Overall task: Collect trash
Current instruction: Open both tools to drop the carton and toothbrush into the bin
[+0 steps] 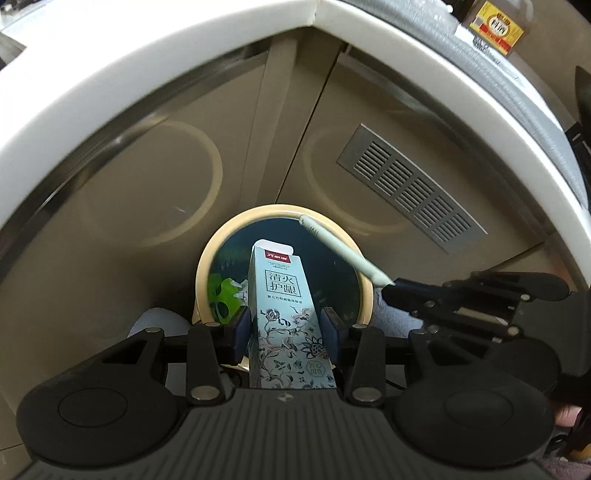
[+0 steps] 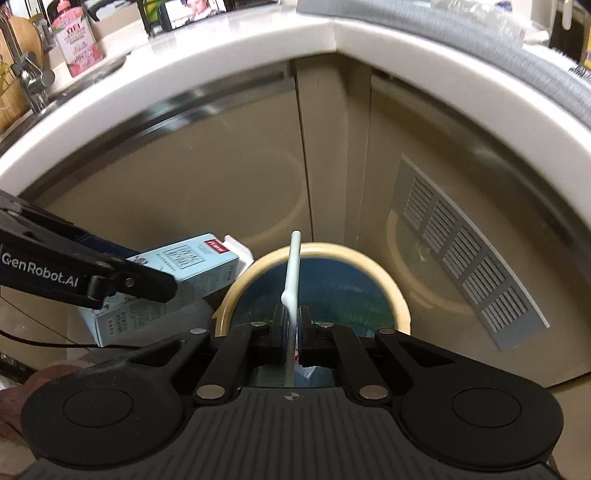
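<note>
Ahead of my grippers I see beige cabinet doors (image 1: 155,192) under a white counter edge (image 2: 184,62). A grey vent (image 1: 410,184) sits in the right door. Up left are a faucet (image 2: 31,79) and a pink bottle (image 2: 75,37); up right, a yellow-labelled bottle (image 1: 495,26).

The right hand-held gripper (image 2: 291,328) pinches a pale green toothbrush (image 2: 292,273) above a cream-rimmed bin (image 2: 391,288); at left, the left hand-held gripper (image 2: 147,280) clamps a light blue carton (image 2: 192,269) just beside the rim.
</note>
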